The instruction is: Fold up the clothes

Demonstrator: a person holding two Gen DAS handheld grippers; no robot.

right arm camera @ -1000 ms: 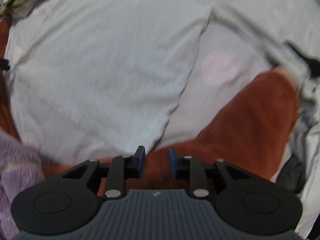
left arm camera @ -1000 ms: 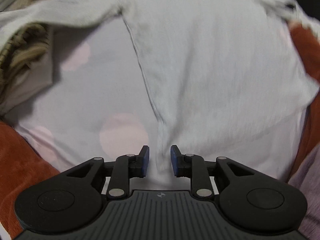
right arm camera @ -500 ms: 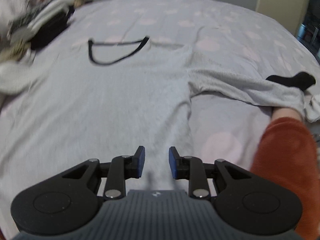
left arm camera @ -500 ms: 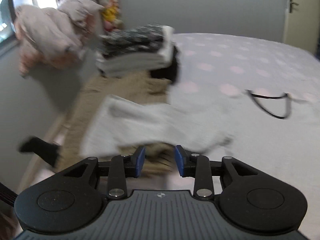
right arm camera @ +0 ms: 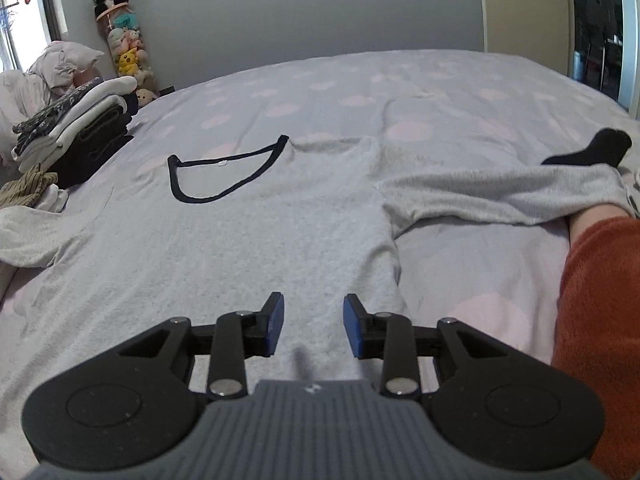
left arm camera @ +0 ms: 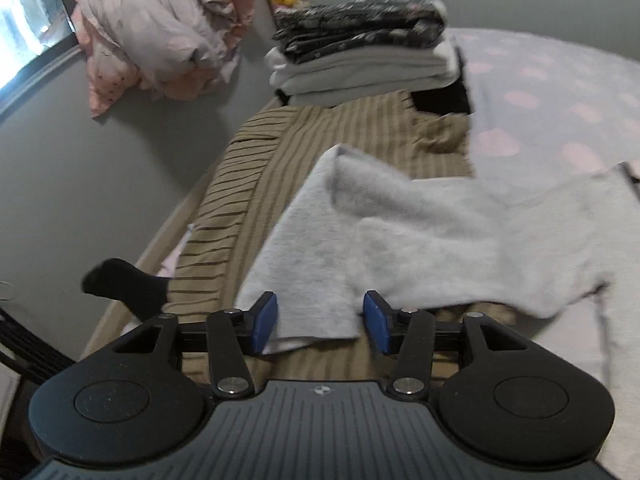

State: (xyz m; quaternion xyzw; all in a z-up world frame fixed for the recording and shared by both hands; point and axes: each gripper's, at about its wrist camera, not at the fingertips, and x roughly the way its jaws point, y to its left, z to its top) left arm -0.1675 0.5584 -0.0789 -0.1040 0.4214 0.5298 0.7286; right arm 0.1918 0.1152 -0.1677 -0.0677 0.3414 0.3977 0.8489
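Grey walls close in a bed (right arm camera: 400,80) under a spotted sheet. Near its left edge sits a stack of folded clothes (left arm camera: 360,52), a striped garment (left arm camera: 256,184) beside it. The left tool (left arm camera: 320,318) is closing, the sweater's sleeve (left arm camera: 320,280) between its pads, not pressed. The grey sweater (right arm camera: 240,240) lies flat mid-bed; above its body the right tool (right arm camera: 314,326) is opening, empty.

Left wrist view looks down close over the bed's left edge; right wrist view faces its far edge. Both share the folded clothes stack (left arm camera: 360,52) (right arm camera: 68,120).
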